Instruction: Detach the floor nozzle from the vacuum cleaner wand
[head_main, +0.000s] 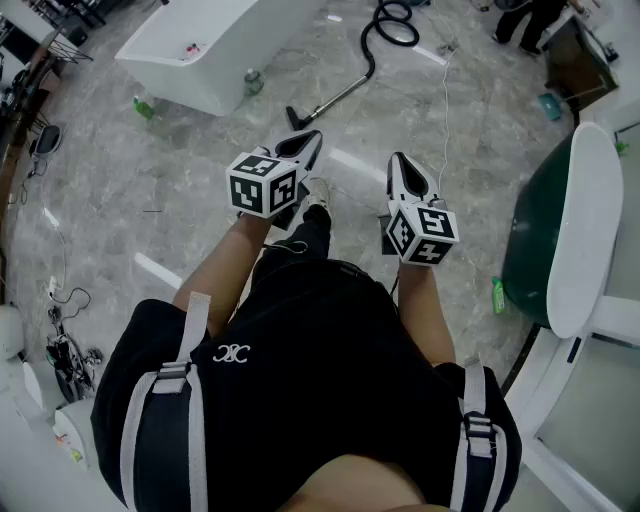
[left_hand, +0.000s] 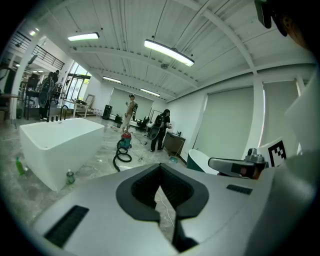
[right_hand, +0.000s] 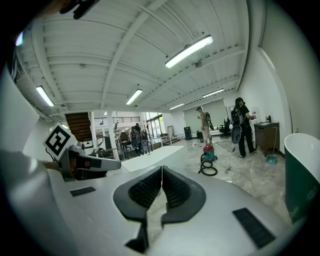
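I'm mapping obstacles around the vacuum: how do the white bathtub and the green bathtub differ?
The white bathtub is white all over; the green bathtub is dark green outside with a white rim. The white bathtub is boxy and straight-sided; the green bathtub is rounded. The white bathtub stands ahead to the left, close to the floor nozzle; the green bathtub stands to the right, farther from it. Both stand on the grey floor.
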